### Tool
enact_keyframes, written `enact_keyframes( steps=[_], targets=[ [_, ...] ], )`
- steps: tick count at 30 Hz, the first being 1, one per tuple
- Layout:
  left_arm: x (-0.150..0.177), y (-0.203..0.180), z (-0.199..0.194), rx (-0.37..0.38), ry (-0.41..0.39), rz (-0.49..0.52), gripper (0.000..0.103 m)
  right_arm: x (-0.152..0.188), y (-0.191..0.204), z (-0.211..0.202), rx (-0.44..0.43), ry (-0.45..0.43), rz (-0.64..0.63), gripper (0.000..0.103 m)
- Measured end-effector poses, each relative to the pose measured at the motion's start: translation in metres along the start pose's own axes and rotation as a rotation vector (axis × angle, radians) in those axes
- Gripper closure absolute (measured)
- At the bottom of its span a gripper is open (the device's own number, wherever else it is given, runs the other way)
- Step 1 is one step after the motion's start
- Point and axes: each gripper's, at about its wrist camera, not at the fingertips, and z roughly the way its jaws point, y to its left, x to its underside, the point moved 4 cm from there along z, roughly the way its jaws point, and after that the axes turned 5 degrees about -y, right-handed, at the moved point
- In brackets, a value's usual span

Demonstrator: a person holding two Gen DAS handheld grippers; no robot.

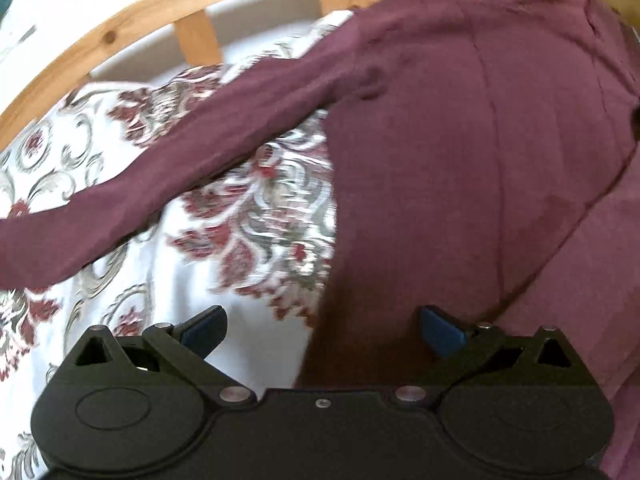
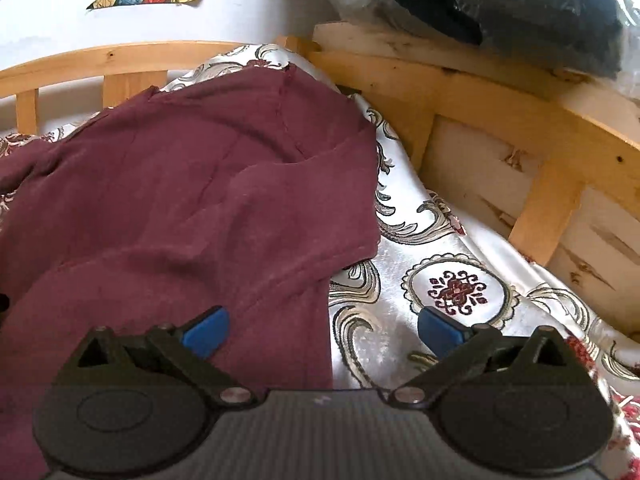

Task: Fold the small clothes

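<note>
While both claws gape – maroon top [image 1: 440, 160] lies flat (bedspread).

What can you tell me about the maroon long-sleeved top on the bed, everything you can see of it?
The maroon top is a thin, soft-looking knit with seams down its body. It lies spread but rumpled on the patterned bedspread, near the wooden bed rail. One long sleeve stretches out flat to the side; in the right wrist view the other side is folded over the body. Neither open gripper grips it.
</note>
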Motion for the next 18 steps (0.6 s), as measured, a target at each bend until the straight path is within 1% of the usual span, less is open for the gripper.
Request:
enact_keyframes(
  steps=[2, 3, 4, 5, 6, 9, 11, 12, 14, 15, 18],
  targets=[
    [-0.003, 0.017, -0.007, -0.008, -0.021, -0.028, 0.001, -0.003, 0.002, -0.008, -0.017, -0.016, 0.004, 0.000],
    [-0.003, 0.028, -0.012, -0.036, -0.048, -0.044, 0.001, -0.006, 0.005, -0.012, -0.022, -0.028, 0.004, 0.000],
    [-0.003, 0.043, -0.017, -0.080, -0.089, -0.061, 0.001, -0.008, 0.006, -0.017, -0.027, -0.039, 0.004, 0.000],
    [-0.001, 0.059, -0.022, -0.142, -0.132, -0.078, 0.001, -0.010, 0.008, -0.022, -0.033, -0.050, 0.006, 0.000],
    [0.002, 0.076, -0.025, -0.212, -0.157, -0.097, 0.001, -0.013, 0.010, -0.028, -0.044, -0.058, 0.010, 0.000],
    [0.009, 0.129, -0.024, -0.399, -0.177, -0.156, 0.001, -0.018, 0.017, -0.039, -0.101, -0.067, 0.030, 0.000],
    [0.013, 0.160, -0.023, -0.501, -0.224, -0.148, 0.001, -0.020, 0.022, -0.042, -0.149, -0.047, 0.049, 0.000],
    [0.014, 0.174, -0.021, -0.550, -0.261, -0.113, 0.001, -0.020, 0.024, -0.043, -0.169, -0.038, 0.055, 0.000],
    [0.013, 0.195, -0.017, -0.610, -0.282, -0.056, 0.001, -0.019, 0.032, -0.045, -0.195, -0.028, 0.049, 0.000],
    [0.011, 0.208, -0.014, -0.620, -0.275, -0.058, 0.001, -0.018, 0.036, -0.045, -0.205, -0.024, 0.041, 0.000],
    [0.006, 0.235, -0.007, -0.577, -0.268, -0.094, 0.001, -0.015, 0.049, -0.045, -0.238, -0.012, 0.017, 0.000]
  ],
)
